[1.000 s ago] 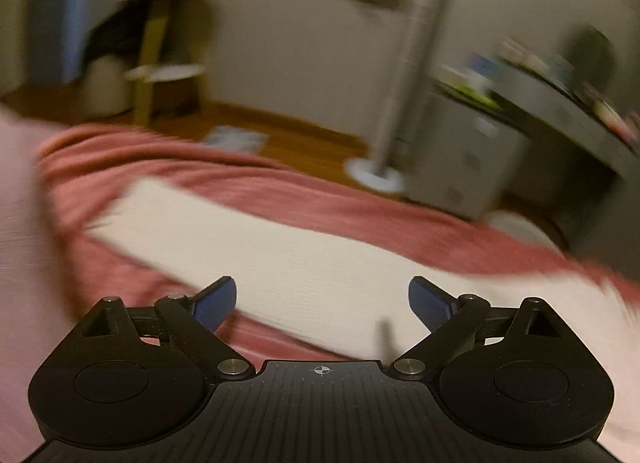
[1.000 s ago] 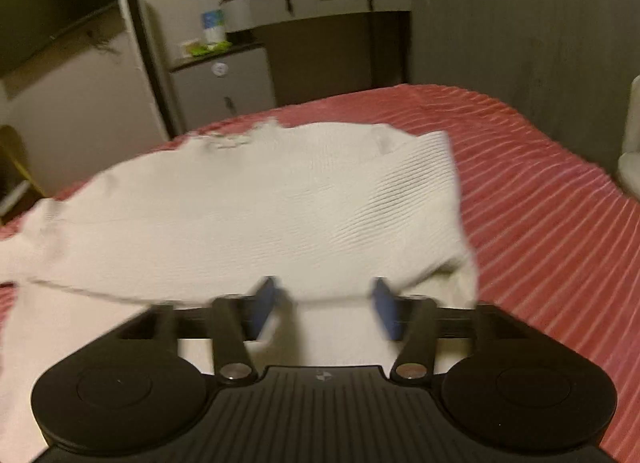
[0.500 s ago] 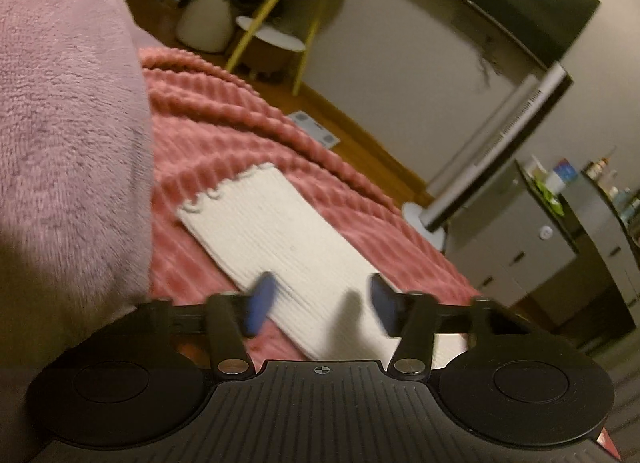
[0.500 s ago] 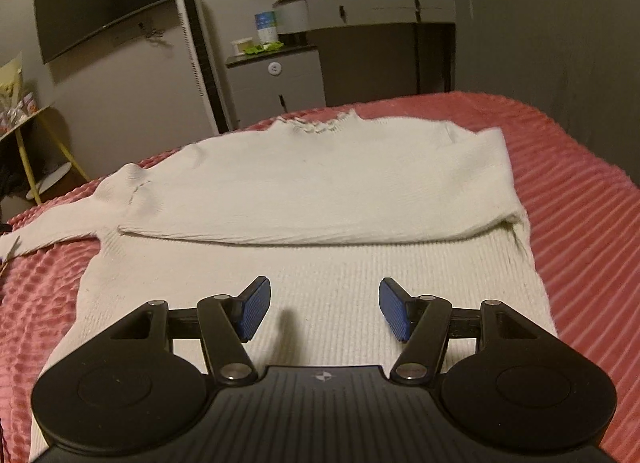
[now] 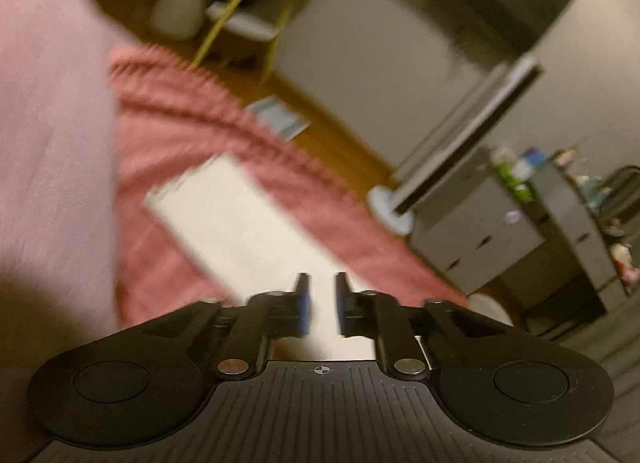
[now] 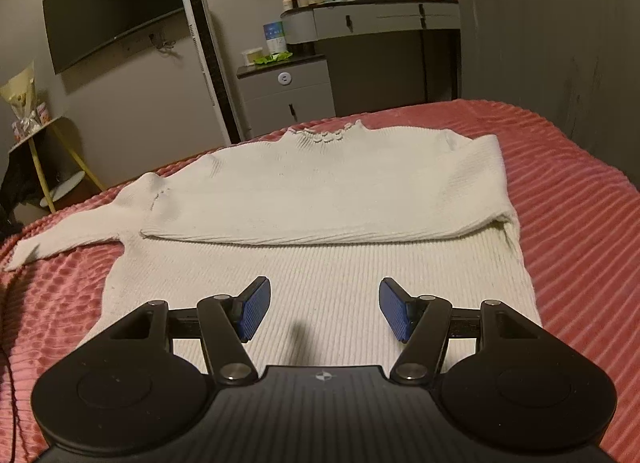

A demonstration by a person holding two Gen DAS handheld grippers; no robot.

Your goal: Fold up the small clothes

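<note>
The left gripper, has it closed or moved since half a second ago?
Yes. The left gripper has narrowed its jaws over the white sleeve, whose cuff, against the pink blanket, now sits lower and further right in view.

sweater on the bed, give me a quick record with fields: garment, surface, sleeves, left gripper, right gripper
garment: white knit sweater, laid flat, neckline at the far end
surface: pink ribbed bedspread
right sleeve: folded across the chest
left sleeve: stretched out to the side
left gripper: fingers nearly together over the left sleeve; frame blurred, grip unclear
right gripper: open, above the sweater's lower body, holding nothing
</note>
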